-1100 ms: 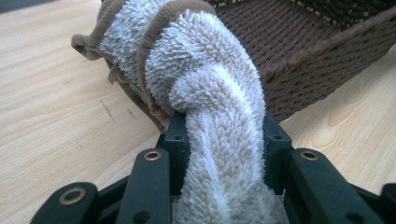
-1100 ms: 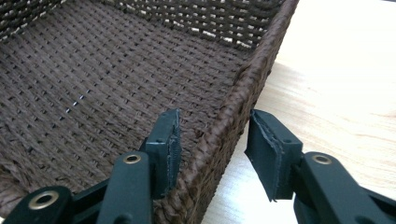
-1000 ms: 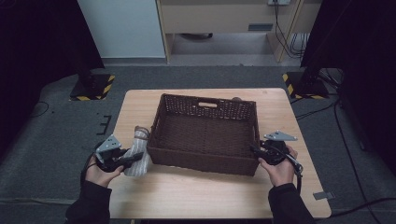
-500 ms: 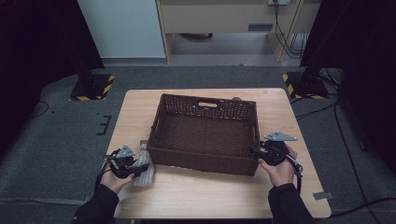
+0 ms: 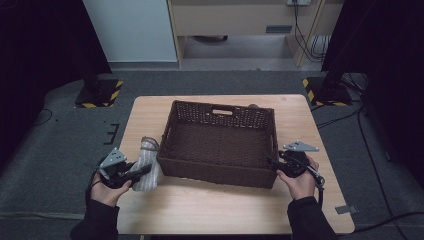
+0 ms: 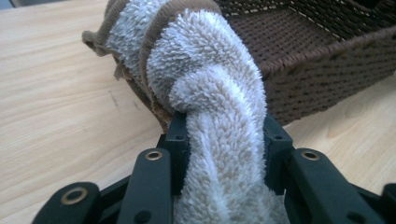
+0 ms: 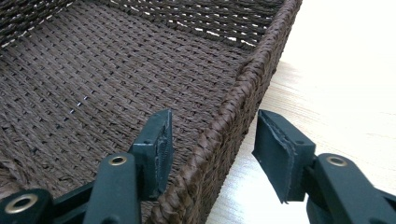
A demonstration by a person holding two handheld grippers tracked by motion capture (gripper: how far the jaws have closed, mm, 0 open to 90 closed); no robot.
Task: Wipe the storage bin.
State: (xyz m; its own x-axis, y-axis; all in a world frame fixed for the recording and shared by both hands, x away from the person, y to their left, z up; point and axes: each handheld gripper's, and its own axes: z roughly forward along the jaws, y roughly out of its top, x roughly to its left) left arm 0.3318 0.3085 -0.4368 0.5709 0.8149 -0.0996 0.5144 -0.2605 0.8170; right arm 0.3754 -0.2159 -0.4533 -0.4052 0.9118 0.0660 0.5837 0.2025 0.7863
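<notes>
Terry towel [image 6: 210, 93]: clamped by left gripper [image 6: 224, 149], lower left of table [image 5: 210, 215].
Right gripper [image 7: 210, 149]: jaws just opened, astride wicker basket [image 7: 229, 116] rim, not pressing.

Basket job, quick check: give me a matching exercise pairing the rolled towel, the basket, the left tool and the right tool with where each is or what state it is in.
Things:
1. rolled towel
2. basket
3. left tool
4. right tool

States:
A. dark brown, woven, nothing inside
B. jaws straddle the basket wall, pads off it, just been opening
C. white and fluffy, beside the basket's left side
D. clamped on the towel

Pairs: 1-C, 2-A, 3-D, 4-B
</notes>
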